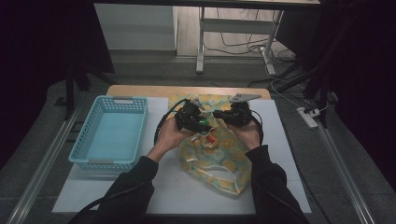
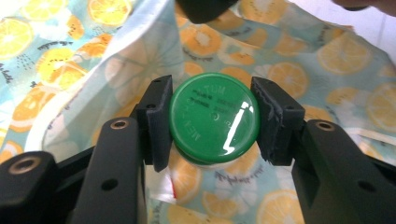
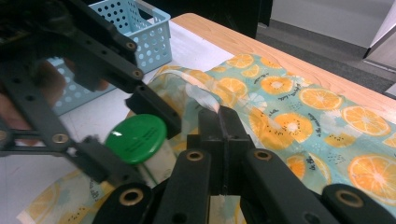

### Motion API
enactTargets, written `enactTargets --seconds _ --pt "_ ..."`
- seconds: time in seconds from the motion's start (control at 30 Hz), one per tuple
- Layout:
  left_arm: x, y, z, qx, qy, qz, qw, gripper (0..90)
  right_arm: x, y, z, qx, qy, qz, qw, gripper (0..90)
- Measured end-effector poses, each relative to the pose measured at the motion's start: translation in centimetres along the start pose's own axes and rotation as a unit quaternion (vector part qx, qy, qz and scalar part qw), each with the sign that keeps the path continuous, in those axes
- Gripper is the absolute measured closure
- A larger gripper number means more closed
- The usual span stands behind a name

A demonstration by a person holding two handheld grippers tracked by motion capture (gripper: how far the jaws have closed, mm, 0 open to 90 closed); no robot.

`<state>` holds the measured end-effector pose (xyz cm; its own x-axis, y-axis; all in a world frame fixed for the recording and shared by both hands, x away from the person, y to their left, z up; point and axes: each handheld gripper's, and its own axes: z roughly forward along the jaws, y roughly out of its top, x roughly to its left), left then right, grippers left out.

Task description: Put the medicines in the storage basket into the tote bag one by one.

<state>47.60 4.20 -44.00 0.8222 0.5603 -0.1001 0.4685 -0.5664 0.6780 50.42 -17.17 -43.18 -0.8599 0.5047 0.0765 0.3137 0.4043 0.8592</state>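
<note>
- Left gripper view: the left hand-held gripper [image 2: 212, 119] pinches a bottle's green cap [image 2: 213, 122].
- Right hand-held gripper [image 3: 219, 116], pressed together, nips the orange-print bag [image 3: 299, 107].

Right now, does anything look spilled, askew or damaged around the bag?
Nothing stands out. The left gripper holds the green-capped bottle squarely, the right gripper pinches the orange-print bag edge, and the blue basket sits upright.

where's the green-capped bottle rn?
The green-capped bottle is clamped between the left gripper pads, over the mouth of the orange-print bag at table centre, right of the blue basket.
</note>
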Motion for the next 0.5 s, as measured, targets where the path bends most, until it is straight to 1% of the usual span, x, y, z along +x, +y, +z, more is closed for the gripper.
enactTargets --seconds 0.17,0.27,0.33,0.5 --pt "0.4 0.0 1.1 0.004 0.016 -0.004 0.9998 51.9 0.0 -0.1 0.3 0.002 -0.001 0.001 1.0000 90.0" --pt "0.6 0.0 1.7 0.006 0.033 -0.003 0.9994 51.9 0.1 -0.1 0.4 0.004 -0.001 0.000 1.0000 90.0" --pt "1.0 -0.1 2.0 0.004 0.033 -0.011 0.9994 51.9 0.1 -0.1 0.4 0.004 -0.002 0.000 1.0000 90.0" --pt "1.8 -0.4 2.5 0.003 0.047 -0.019 0.9987 51.9 0.2 -0.2 0.6 0.006 -0.001 0.001 1.0000 90.0"
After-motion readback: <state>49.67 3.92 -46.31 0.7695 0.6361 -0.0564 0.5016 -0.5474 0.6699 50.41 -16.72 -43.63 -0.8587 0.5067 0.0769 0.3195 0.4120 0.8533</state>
